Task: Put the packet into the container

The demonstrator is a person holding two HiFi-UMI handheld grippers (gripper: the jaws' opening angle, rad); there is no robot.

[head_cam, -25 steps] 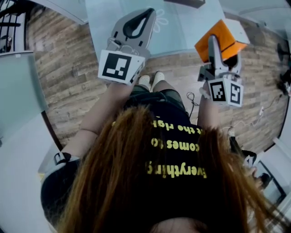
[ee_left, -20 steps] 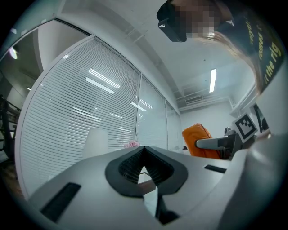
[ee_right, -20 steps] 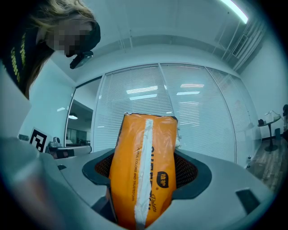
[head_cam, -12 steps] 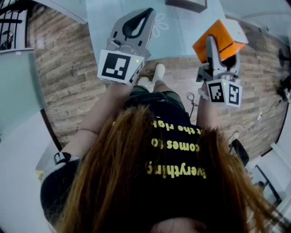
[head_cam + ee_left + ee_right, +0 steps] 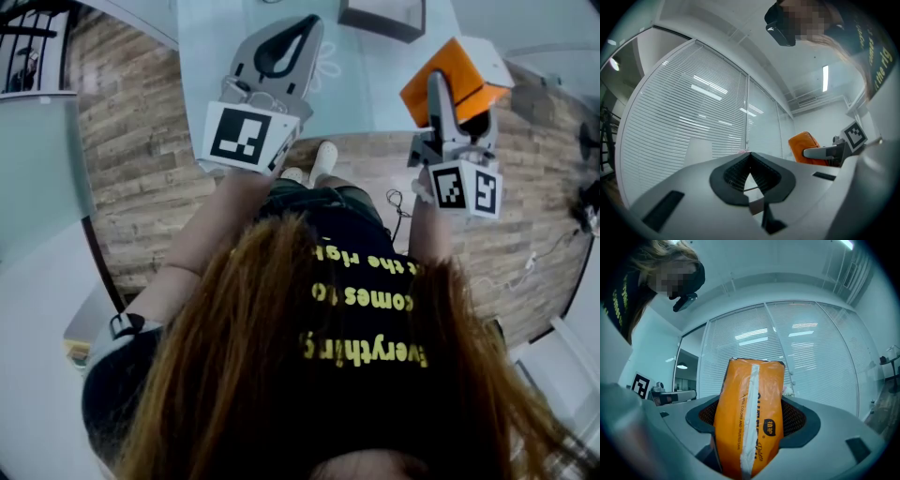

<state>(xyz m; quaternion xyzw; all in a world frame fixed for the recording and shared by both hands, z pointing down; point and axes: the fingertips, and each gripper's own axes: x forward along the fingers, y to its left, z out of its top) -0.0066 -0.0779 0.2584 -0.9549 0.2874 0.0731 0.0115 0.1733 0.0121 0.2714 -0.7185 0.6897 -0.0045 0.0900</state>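
A wood-plank floor point(image 5: 141, 169) lies below, and a pale bench point(image 5: 370, 80) crosses the top of the head view. The gripper views show glass walls with white blinds point(image 5: 693, 108).

A dark-walled container point(image 5: 375, 23) sits at the bench's far edge. The orange packet point(image 5: 750, 404) has a white seam down its middle. Black print beside the seam reads in part "COLORS AND TRUSTED"; the small dark badge lower down is too small to read. The person's black shirt point(image 5: 366, 272) carries yellow words, among them "Everything" and "comes".

Both arms reach forward. The right gripper point(image 5: 452, 89) has its jaws clamped on the packet, standing upright, over the bench's near right edge, apart from the container. The left gripper point(image 5: 750, 154) points over the bench, jaws closed tip to tip with nothing between them.
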